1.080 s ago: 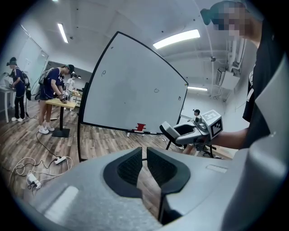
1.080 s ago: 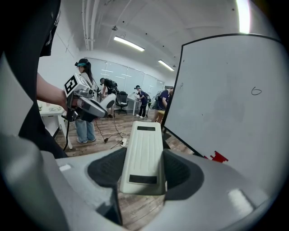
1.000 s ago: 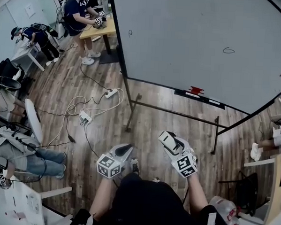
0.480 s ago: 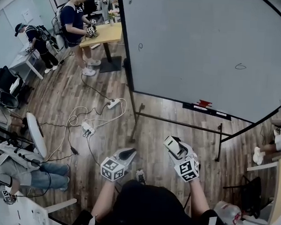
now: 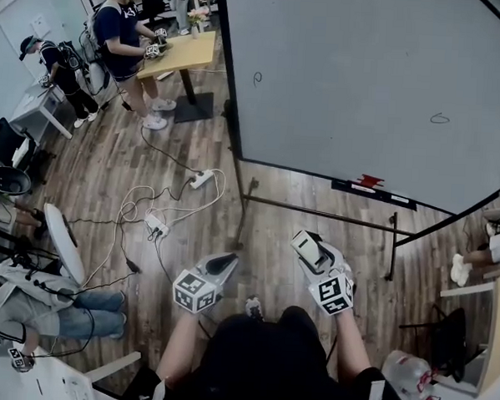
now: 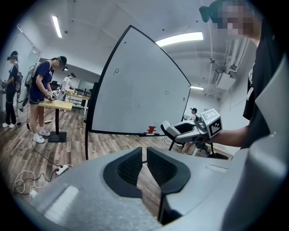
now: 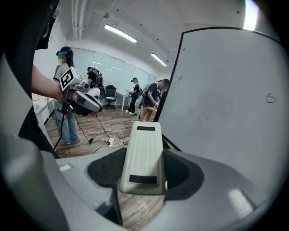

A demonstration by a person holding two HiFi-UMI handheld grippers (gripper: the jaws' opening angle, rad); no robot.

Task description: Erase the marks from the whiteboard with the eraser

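The whiteboard (image 5: pixel 365 84) stands on a black frame ahead of me, with a small mark (image 5: pixel 257 78) at upper left and a loop mark (image 5: pixel 440 119) at right. My right gripper (image 5: pixel 306 244) is shut on the white eraser (image 5: pixel 314 255), held over the floor well short of the board. In the right gripper view the eraser (image 7: pixel 144 153) lies lengthwise between the jaws, with the whiteboard (image 7: pixel 226 103) to its right. The left gripper (image 5: pixel 222 262) hangs beside it. Its jaws (image 6: pixel 145 155) stand nearly closed with nothing between them.
A red item (image 5: pixel 370 181) sits on the board's tray. Cables and a power strip (image 5: pixel 201 181) lie on the wood floor at left. People work at a wooden table (image 5: pixel 181 53) behind. A person sits at lower left (image 5: pixel 28 296).
The view has shifted, so the board now sits lower and further right in frame. Both grippers keep about the same pose, and the eraser stays in the right one.
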